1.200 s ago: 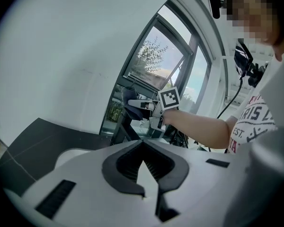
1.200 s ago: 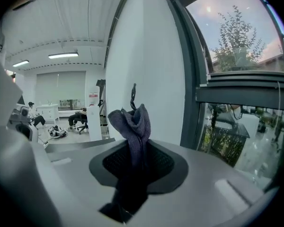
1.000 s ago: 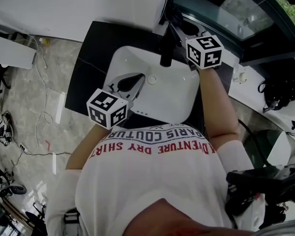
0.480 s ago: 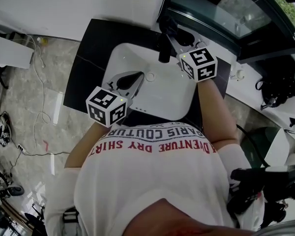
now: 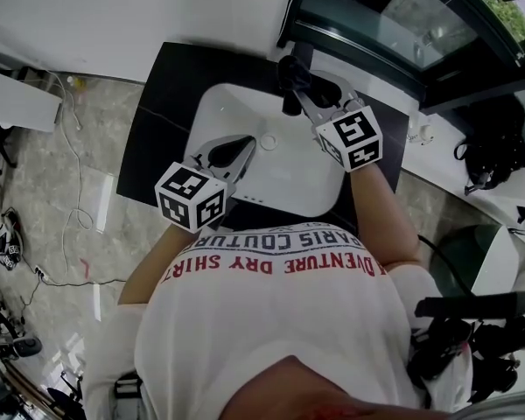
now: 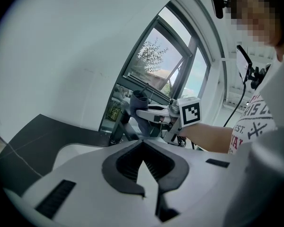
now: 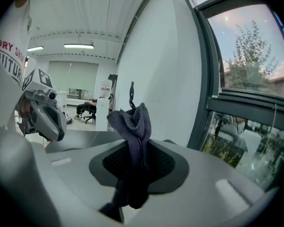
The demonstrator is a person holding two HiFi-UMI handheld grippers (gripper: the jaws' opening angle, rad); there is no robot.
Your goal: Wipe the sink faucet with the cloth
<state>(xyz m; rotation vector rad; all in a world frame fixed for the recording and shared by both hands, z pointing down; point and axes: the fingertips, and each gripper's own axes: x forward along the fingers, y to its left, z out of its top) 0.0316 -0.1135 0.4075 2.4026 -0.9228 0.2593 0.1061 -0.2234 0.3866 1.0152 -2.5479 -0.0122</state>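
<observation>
The cloth [image 7: 132,126] is pinched in the right claw [image 7: 134,148], whose jaws are closed on its lower part, so that the upper part stands up past the tips in a soft bunch. It is dark grey-blue, knitted or ribbed, thick and limp, and folded on itself. From the head view the cloth [image 5: 290,66] sits at the far edge of the sink [image 5: 245,103], right at the top of the faucet [image 5: 290,105]. We cannot tell whether it is pressing on the faucet or only just beside it.

We judge the wiping to be under way or about to begin, since the cloth is up at the faucet's head. Nothing shows how much of the faucet has been covered, and the lower stem and base look left to do.

The faucet is a slim black post, matt and rounded. In the left gripper view it [image 6: 117,127] rises from the counter, with the cloth [image 6: 138,103] above and to its right.

The sink is a white basin with rounded corners, smooth and glossy, with a small round drain [image 5: 267,142] near its middle. It is set into a flat black counter [image 5: 162,103].

The left claw [image 5: 252,140] hangs over the near left part of the basin, well apart from the faucet. Its jaws are brought together with nothing between them. Beyond the counter on the far right is a dark-framed window [image 5: 402,16].
</observation>
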